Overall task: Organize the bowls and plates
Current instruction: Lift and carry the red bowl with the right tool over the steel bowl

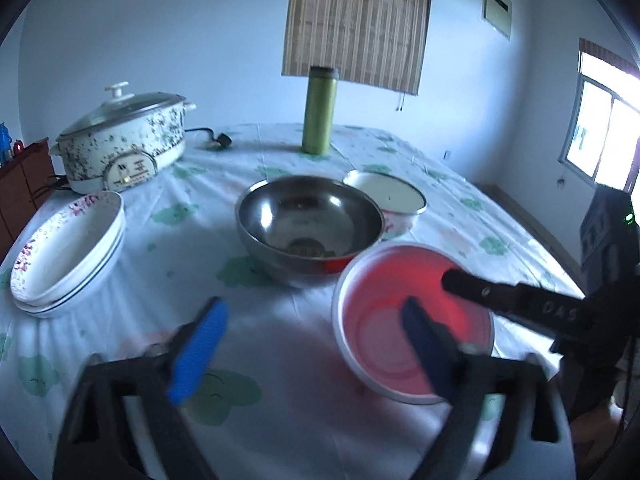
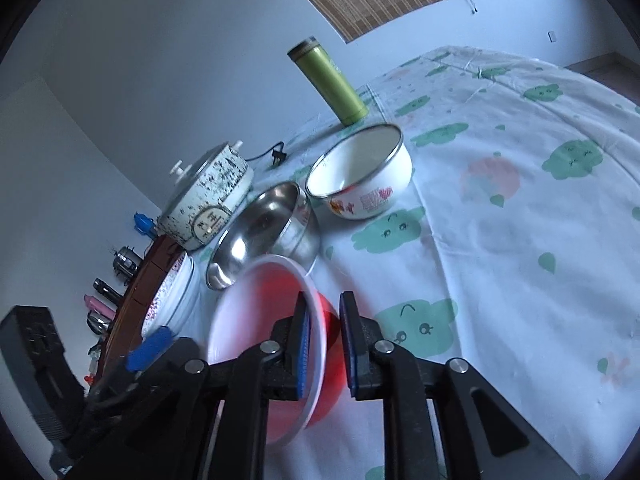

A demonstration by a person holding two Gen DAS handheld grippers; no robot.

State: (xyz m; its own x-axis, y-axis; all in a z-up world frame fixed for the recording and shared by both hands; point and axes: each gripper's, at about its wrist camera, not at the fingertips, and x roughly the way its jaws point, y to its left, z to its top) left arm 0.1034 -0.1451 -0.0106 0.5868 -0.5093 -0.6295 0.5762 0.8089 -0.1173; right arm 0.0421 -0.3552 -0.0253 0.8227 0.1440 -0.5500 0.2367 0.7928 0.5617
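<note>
Our right gripper [image 2: 325, 344] straddled the red bowl's [image 2: 280, 320] rim, one pad inside, one outside, apparently clamped though motion blur left some doubt. The bowl hung tilted just beside the steel bowl [image 1: 308, 224]. Our left gripper [image 1: 312, 344] stood wide, holding nothing. We read "DAS" on the right finger [image 1: 516, 300].

1. Cool, dim daylight enters from the blown-out window [image 1: 608, 120] on my right
2. My blue finger pads [image 1: 200, 350] and red bowl [image 2: 272, 344] smear with motion blur
3. Fisheye bends edges, corners black
</note>
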